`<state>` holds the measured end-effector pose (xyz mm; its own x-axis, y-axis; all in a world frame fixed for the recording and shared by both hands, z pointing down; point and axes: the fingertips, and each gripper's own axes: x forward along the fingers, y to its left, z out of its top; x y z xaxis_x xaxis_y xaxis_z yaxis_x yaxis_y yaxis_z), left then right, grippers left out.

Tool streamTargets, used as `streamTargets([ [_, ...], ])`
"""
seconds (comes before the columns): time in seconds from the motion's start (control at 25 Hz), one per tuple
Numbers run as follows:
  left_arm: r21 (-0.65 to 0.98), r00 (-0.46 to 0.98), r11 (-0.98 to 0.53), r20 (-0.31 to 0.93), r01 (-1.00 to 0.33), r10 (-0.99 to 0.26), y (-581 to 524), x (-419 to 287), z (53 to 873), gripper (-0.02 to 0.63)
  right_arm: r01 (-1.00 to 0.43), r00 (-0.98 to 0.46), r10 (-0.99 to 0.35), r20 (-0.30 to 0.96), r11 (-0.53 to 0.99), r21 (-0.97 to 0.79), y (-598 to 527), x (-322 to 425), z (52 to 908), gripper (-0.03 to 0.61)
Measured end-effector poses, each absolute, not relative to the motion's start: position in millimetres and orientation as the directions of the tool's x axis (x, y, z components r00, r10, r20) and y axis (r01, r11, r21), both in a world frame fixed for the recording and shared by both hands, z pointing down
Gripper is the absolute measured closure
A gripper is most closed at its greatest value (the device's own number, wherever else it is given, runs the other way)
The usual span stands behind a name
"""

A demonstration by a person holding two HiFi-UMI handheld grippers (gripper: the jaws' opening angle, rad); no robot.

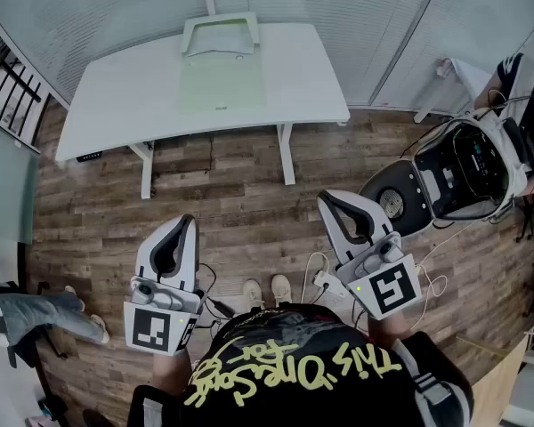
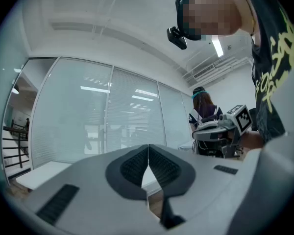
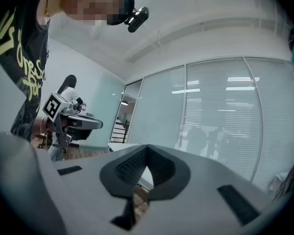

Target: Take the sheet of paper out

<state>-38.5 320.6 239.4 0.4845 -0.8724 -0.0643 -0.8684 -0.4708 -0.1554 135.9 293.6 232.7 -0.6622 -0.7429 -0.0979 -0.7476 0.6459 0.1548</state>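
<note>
Both tools are shut and empty, jaws pressed together: left hand-held gripper (image 1: pixel 188 222) and right hand-held gripper (image 1: pixel 326 199). Both are held level, side by side, pointing at the worktop (image 1: pixel 116 78) but well short of its near edge. Task not started; this looks like the approach step. The sheet of paper (image 1: pixel 219 37) is likely the pale sheet in the white tray (image 1: pixel 196 25) at the worktop's far edge, touching a green mat (image 1: pixel 221 87) mid-worktop. Next move: step up to the worktop, open one pair of jaws, reach into the tray.
</note>
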Motion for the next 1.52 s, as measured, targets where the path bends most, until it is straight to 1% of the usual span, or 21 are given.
streamTargets([
  [0.8,-0.184,0.502,-0.482,-0.080,-0.857,-0.861,311,-38,230,0.604,-0.763,-0.644,-0.756,-0.115,0.623,0.172,289,139,225,0.572],
  [1.16,-0.187,0.507,-0.486,-0.088,-0.854,-0.857,305,-40,233,0.604,-0.773,-0.633,-0.761,-0.142,0.611,0.173,285,134,228,0.571],
  [1.52,-0.195,0.517,-0.493,-0.100,-0.848,-0.850,306,-46,228,0.604,-0.784,-0.619,-0.774,-0.135,0.598,0.166,284,128,228,0.571],
])
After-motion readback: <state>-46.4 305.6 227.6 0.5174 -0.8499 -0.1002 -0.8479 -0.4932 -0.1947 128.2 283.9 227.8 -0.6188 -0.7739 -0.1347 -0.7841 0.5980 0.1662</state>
